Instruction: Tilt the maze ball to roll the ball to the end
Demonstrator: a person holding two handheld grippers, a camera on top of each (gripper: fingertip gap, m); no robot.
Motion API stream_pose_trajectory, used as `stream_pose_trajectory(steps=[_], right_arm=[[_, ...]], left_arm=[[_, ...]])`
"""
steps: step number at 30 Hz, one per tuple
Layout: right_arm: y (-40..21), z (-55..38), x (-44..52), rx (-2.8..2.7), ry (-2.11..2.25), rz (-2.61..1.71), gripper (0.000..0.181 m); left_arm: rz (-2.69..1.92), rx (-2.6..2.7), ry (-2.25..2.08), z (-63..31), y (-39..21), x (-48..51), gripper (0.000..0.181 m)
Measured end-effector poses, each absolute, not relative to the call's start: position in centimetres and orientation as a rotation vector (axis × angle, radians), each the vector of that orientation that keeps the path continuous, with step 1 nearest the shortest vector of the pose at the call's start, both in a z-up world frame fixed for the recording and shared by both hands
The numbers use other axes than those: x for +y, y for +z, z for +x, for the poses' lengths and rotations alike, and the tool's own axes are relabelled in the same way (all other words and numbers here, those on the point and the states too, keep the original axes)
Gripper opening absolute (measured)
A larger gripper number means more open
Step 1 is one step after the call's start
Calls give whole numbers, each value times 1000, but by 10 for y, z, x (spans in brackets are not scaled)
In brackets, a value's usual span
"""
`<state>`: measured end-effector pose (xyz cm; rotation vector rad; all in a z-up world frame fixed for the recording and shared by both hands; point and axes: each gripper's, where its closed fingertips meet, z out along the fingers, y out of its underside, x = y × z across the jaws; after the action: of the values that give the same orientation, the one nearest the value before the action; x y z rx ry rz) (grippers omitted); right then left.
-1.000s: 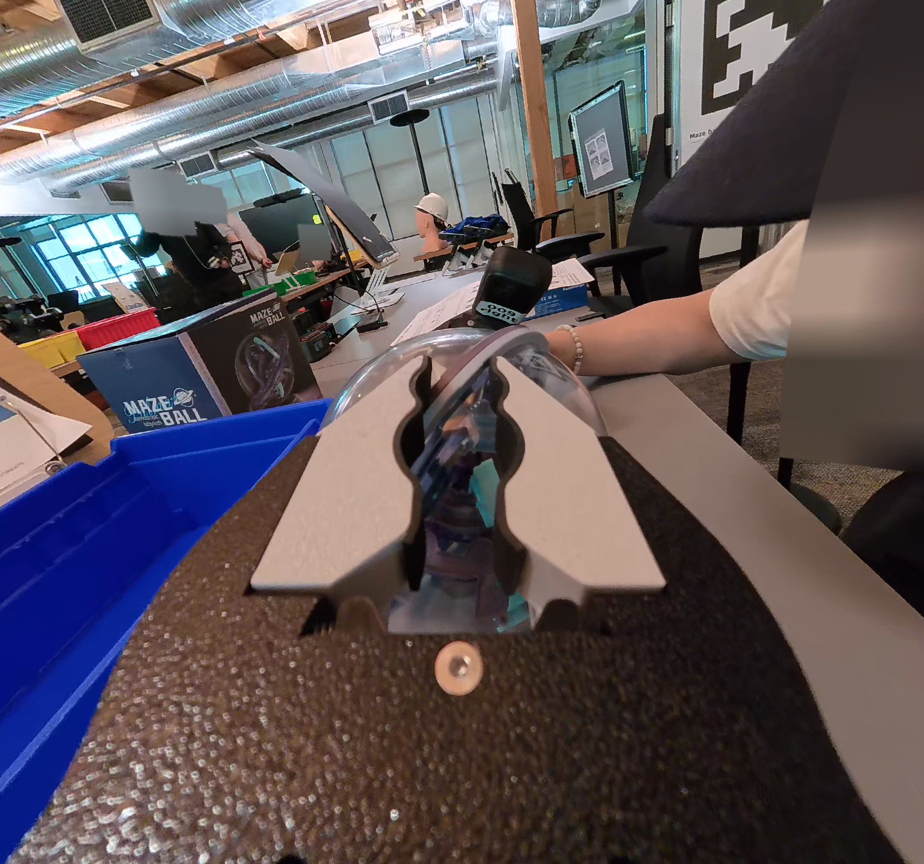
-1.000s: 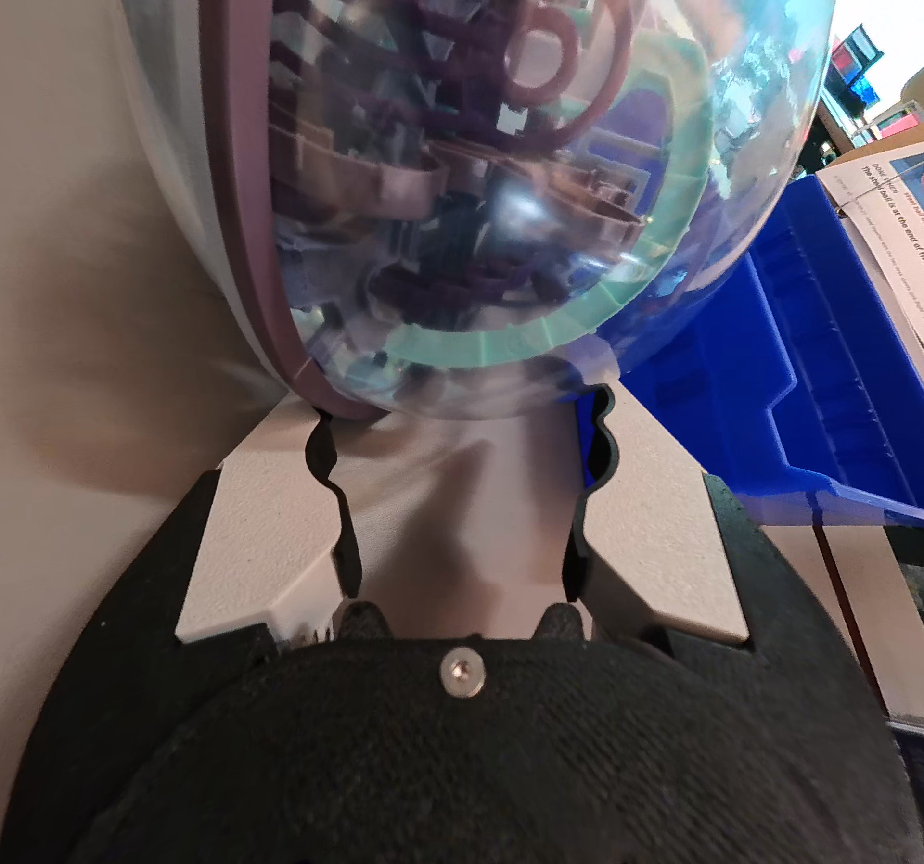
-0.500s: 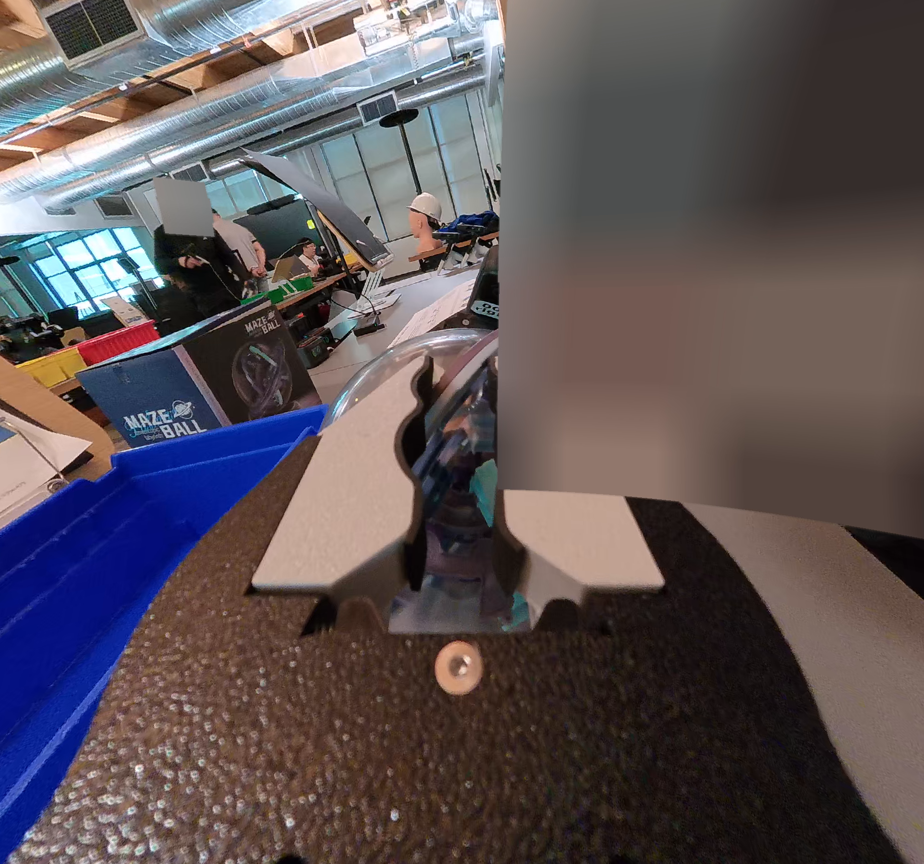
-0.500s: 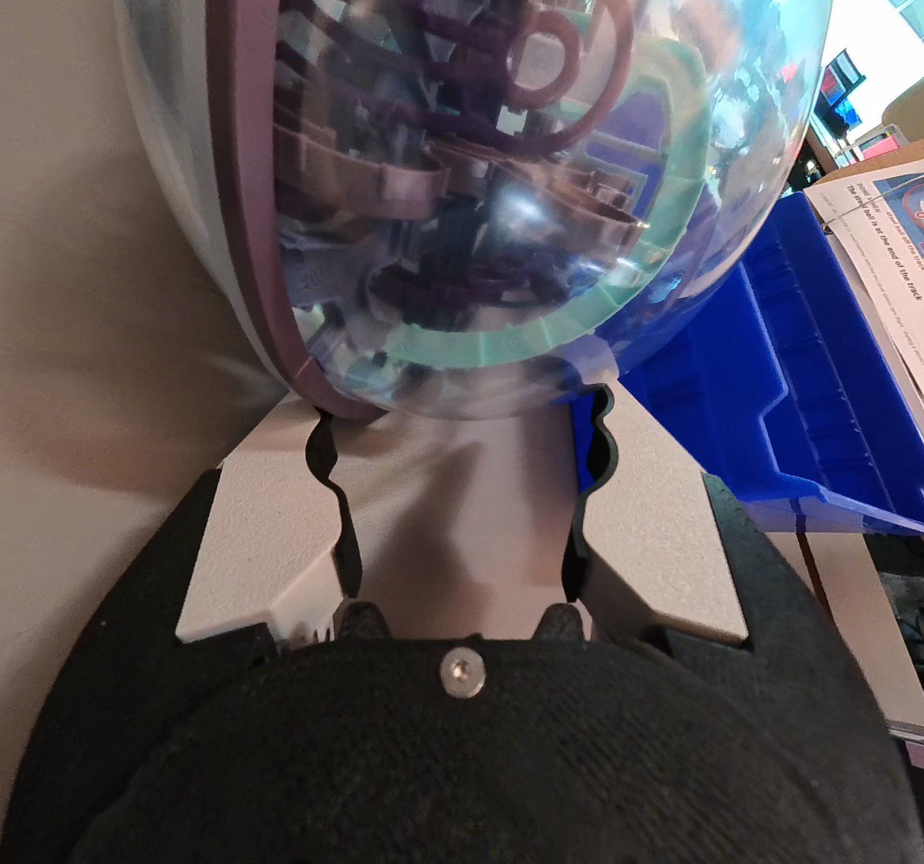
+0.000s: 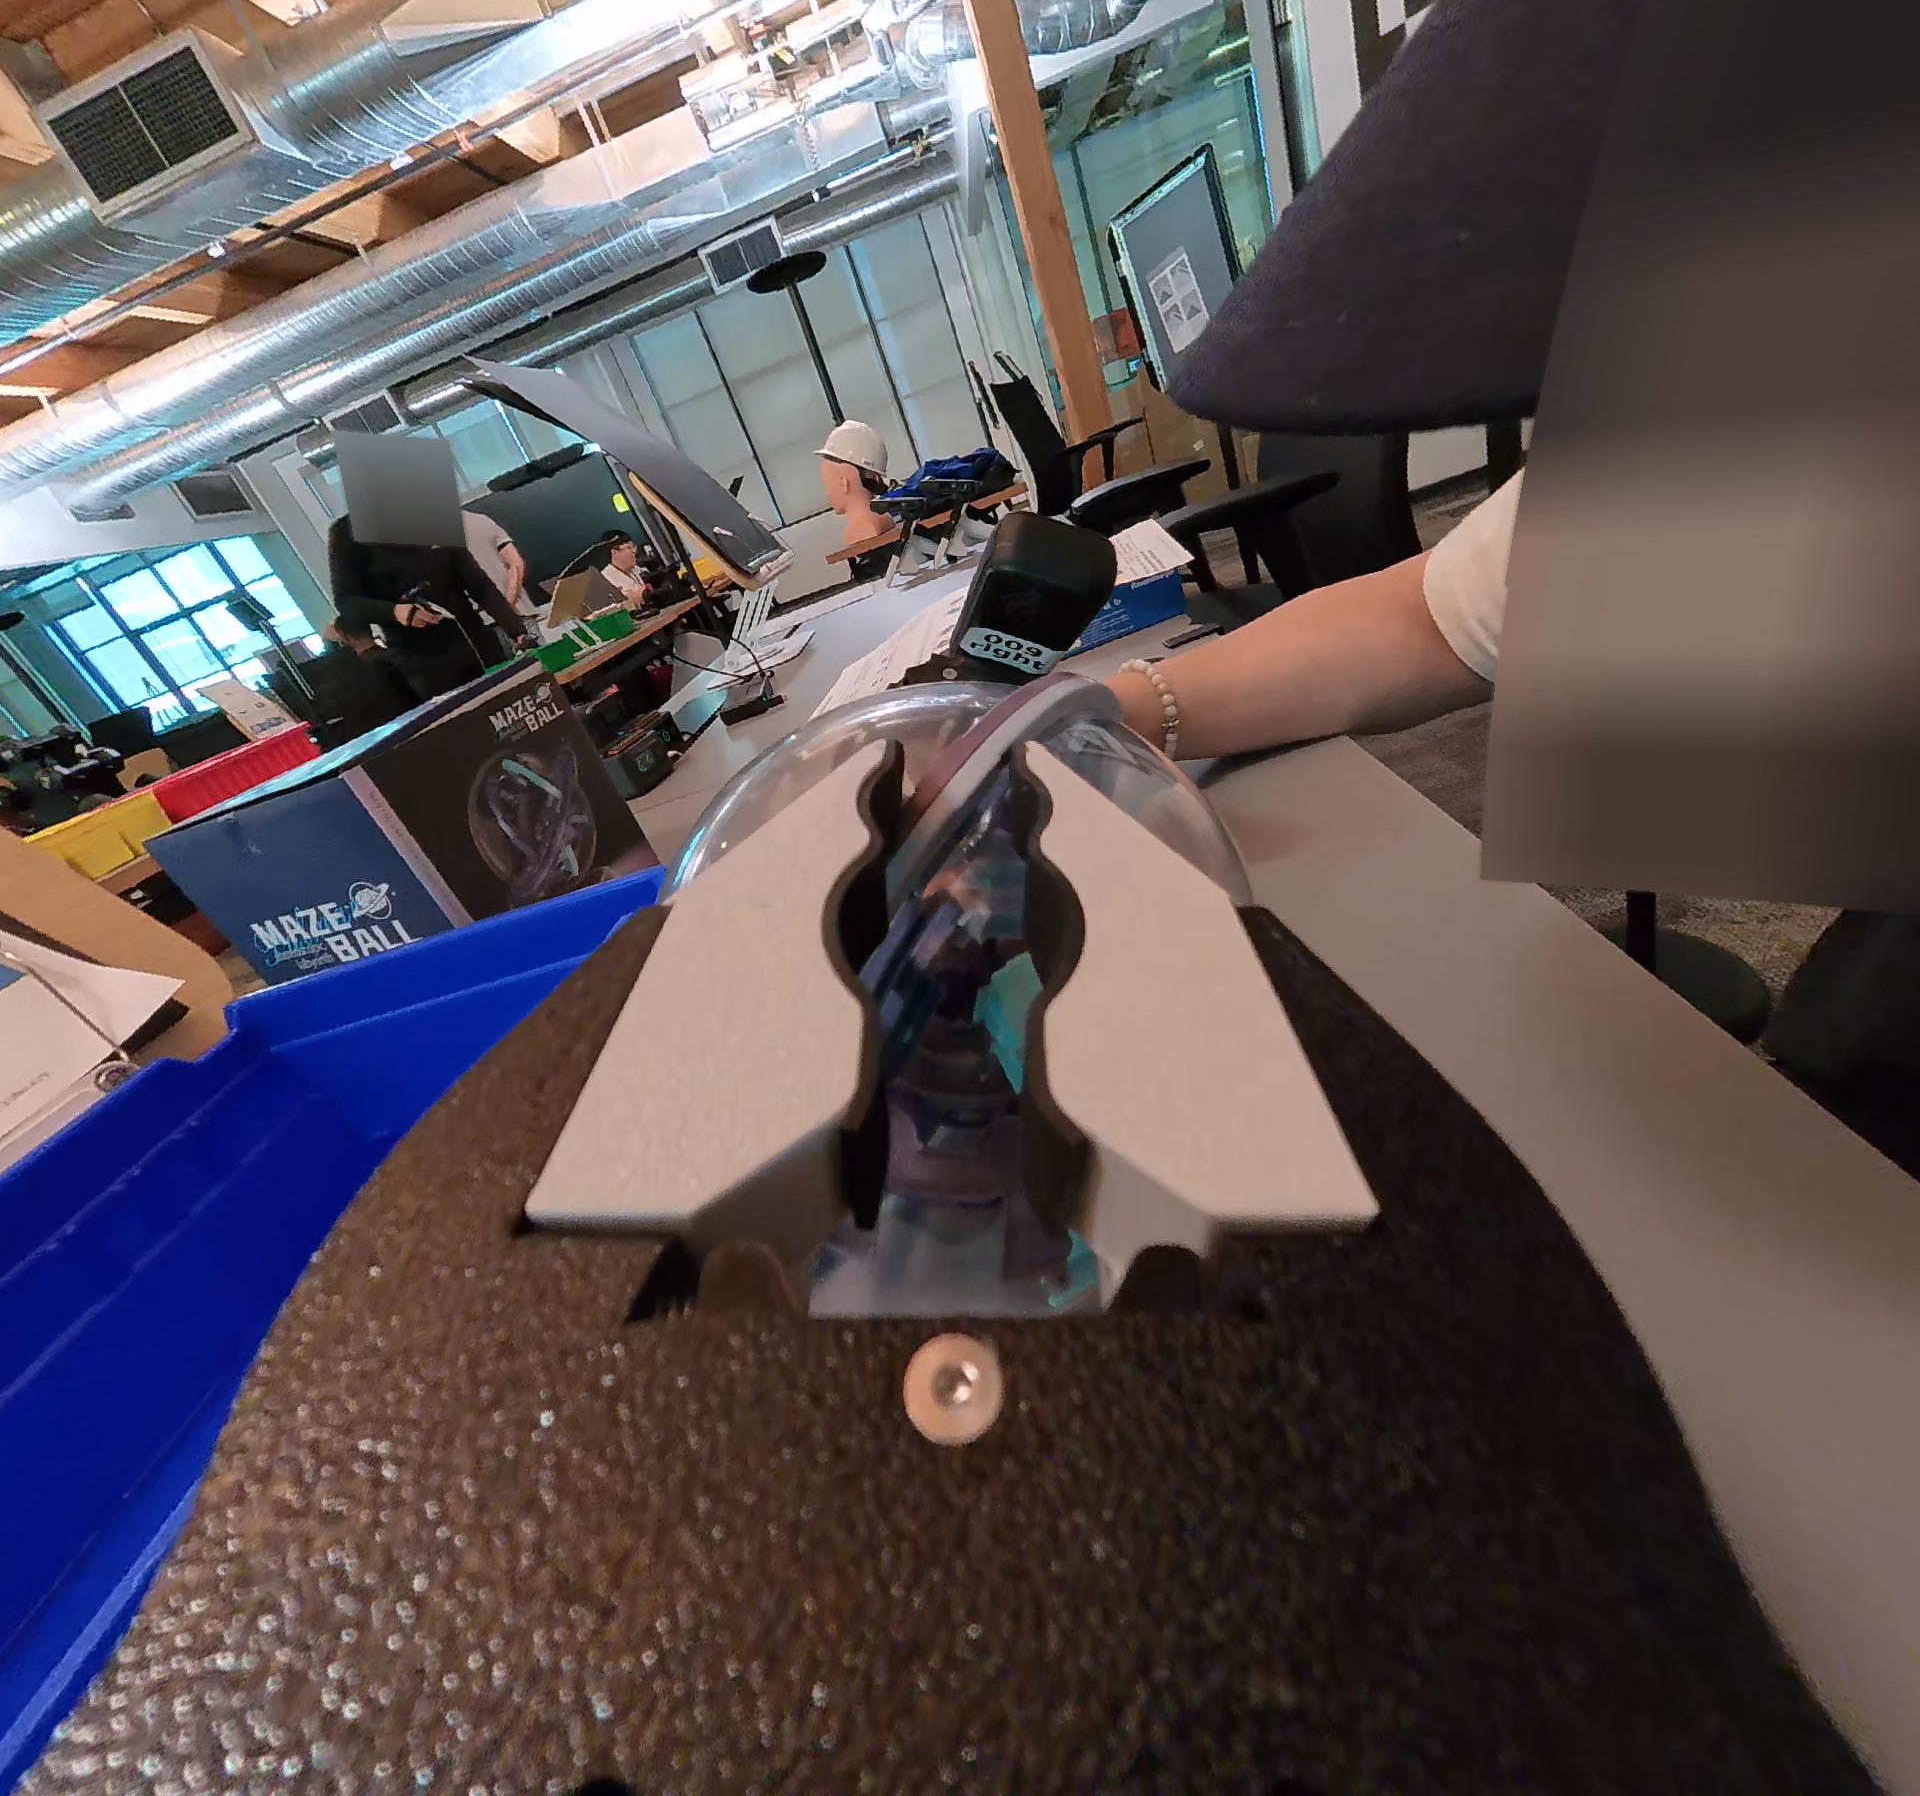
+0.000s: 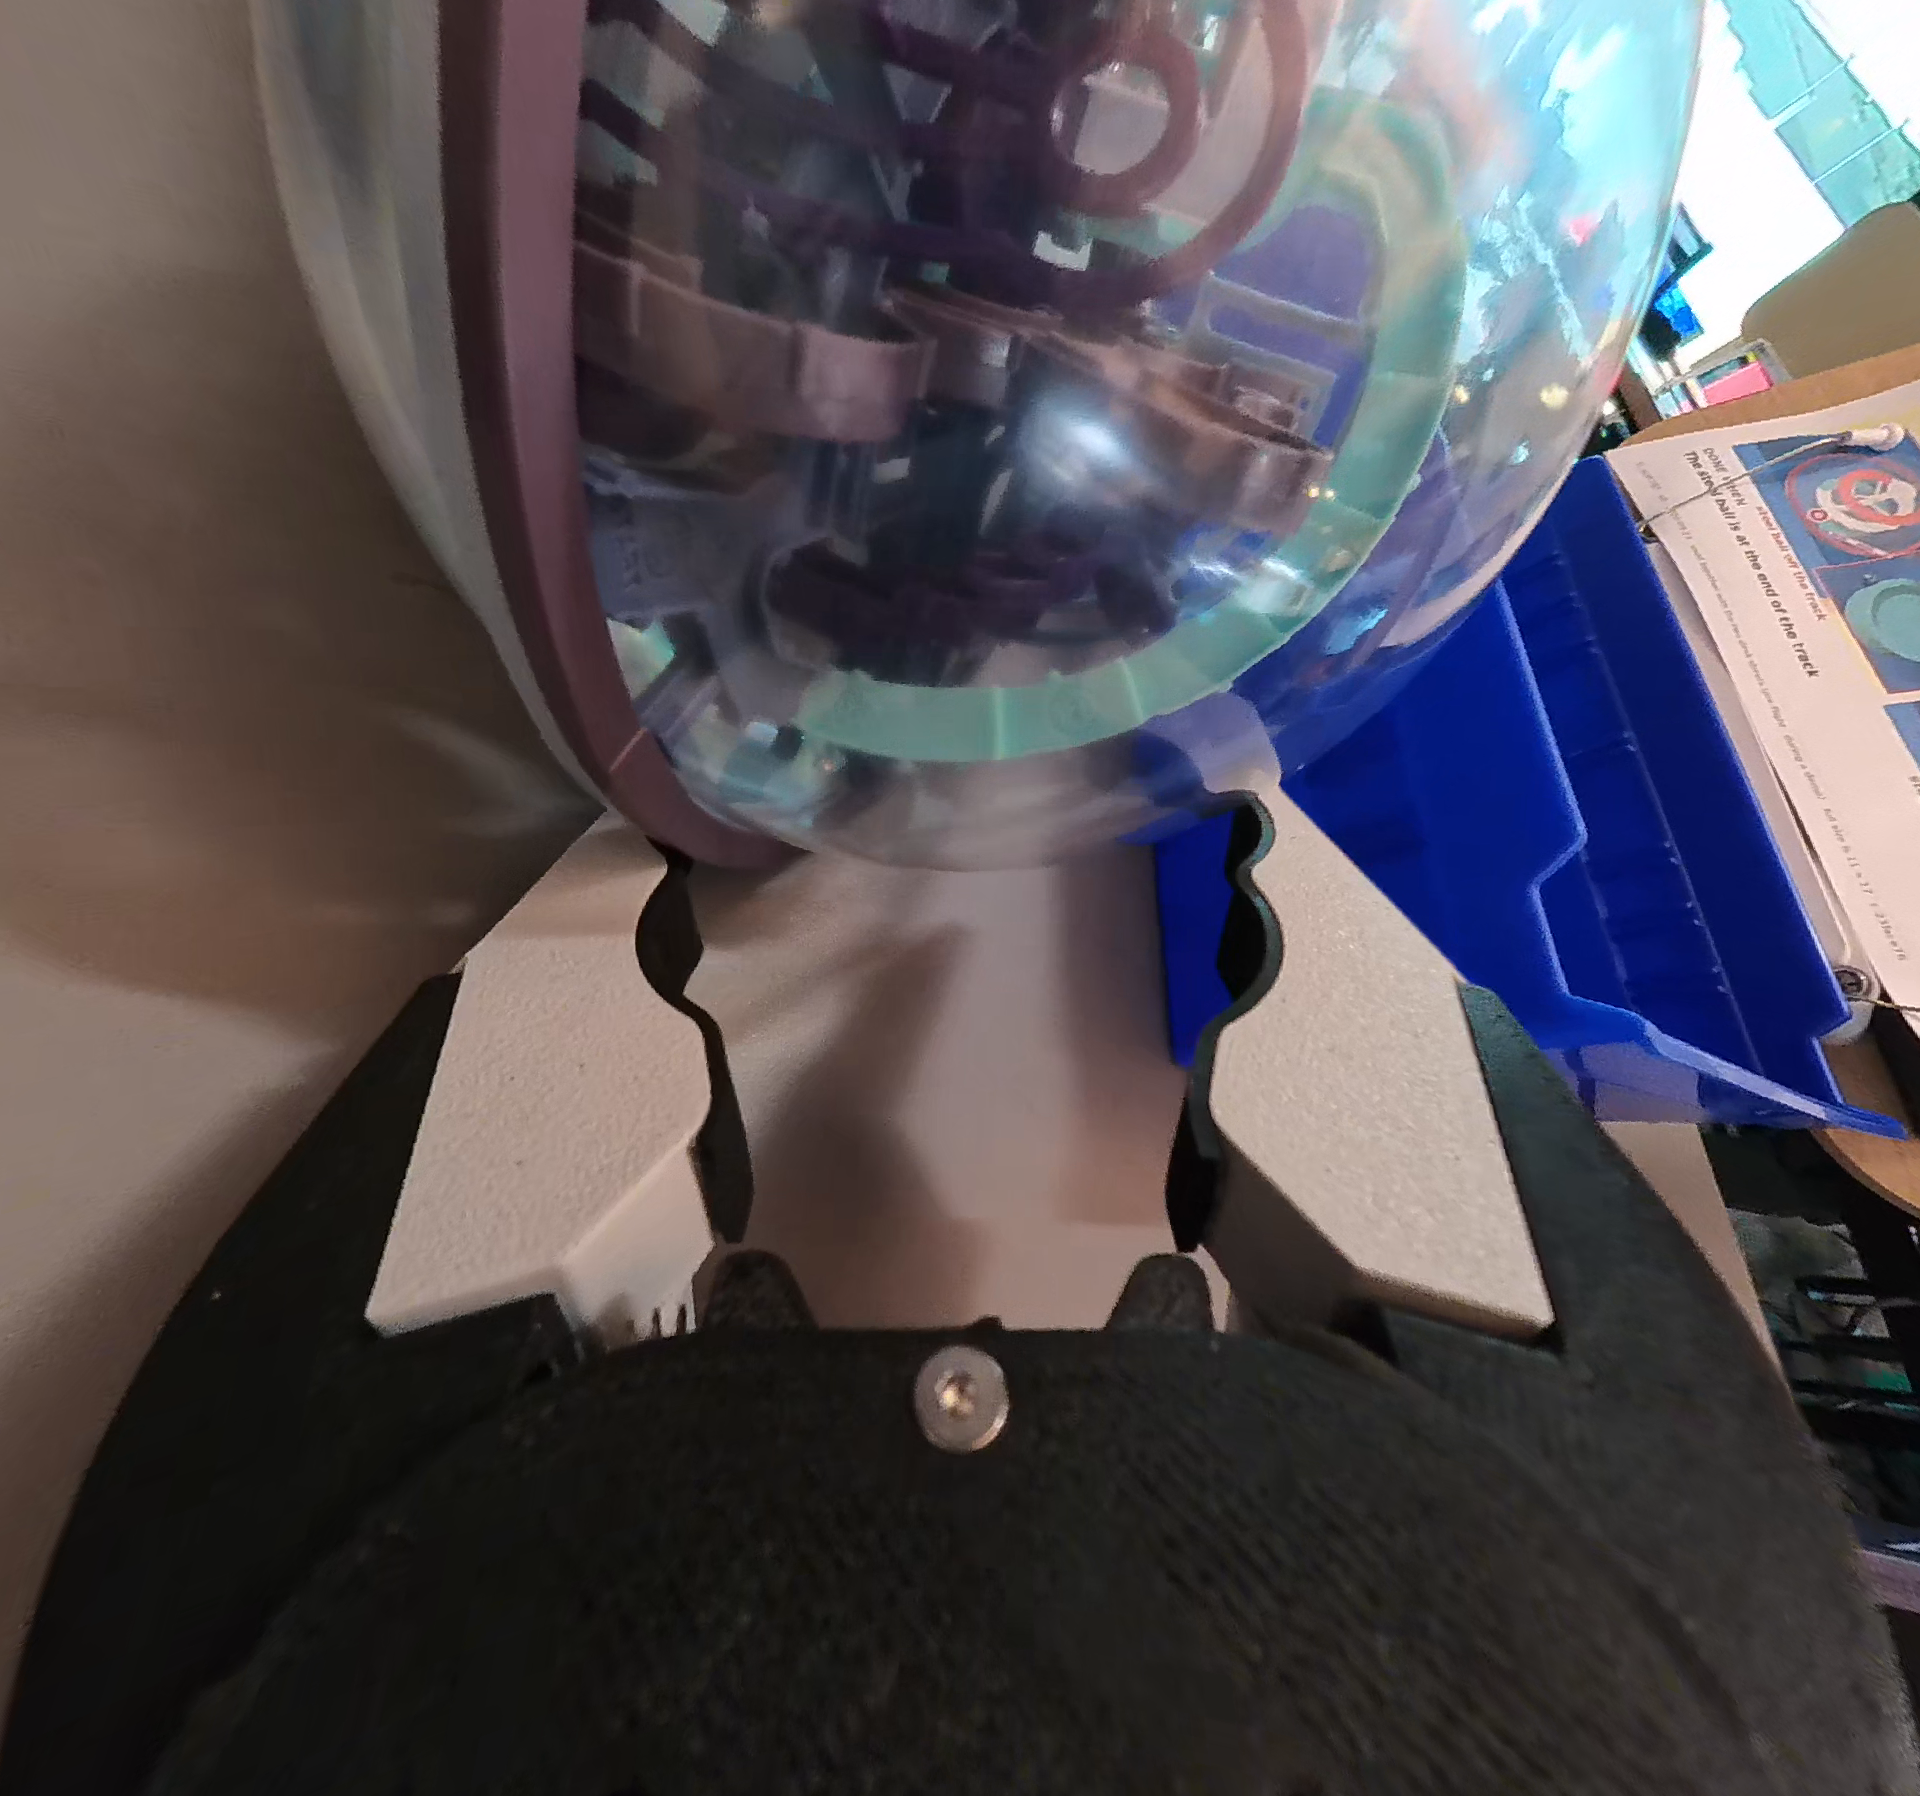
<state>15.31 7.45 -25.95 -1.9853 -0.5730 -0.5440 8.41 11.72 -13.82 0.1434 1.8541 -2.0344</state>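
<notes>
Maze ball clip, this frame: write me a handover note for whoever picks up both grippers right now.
Left gripper: jaws closed on the maze ball, apparently on its purple seam rim.
Right gripper: jaws open, tips touching the sphere's underside from the opposite side, bracing rather than clamping.
The ball sits over the grey table, beside the blue bin; its retail box stands behind the bin.
Done: ball picked up and steadied.
Left: tilting. The steel ball's position on the track cannot be made out, so check it before moving.
</notes>
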Motion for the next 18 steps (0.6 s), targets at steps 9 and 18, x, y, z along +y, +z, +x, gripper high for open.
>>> stream_pose_trajectory(steps=[9, 18], right_arm=[[-258, 155, 73, -591, -572, -1973, 101], [-263, 155, 72, -537, -514, -2039, 97]], left_arm=[[161, 1850, -2025, 83, -140, 116, 17], [36, 1872, -2032, 92, -136, 116, 17]])
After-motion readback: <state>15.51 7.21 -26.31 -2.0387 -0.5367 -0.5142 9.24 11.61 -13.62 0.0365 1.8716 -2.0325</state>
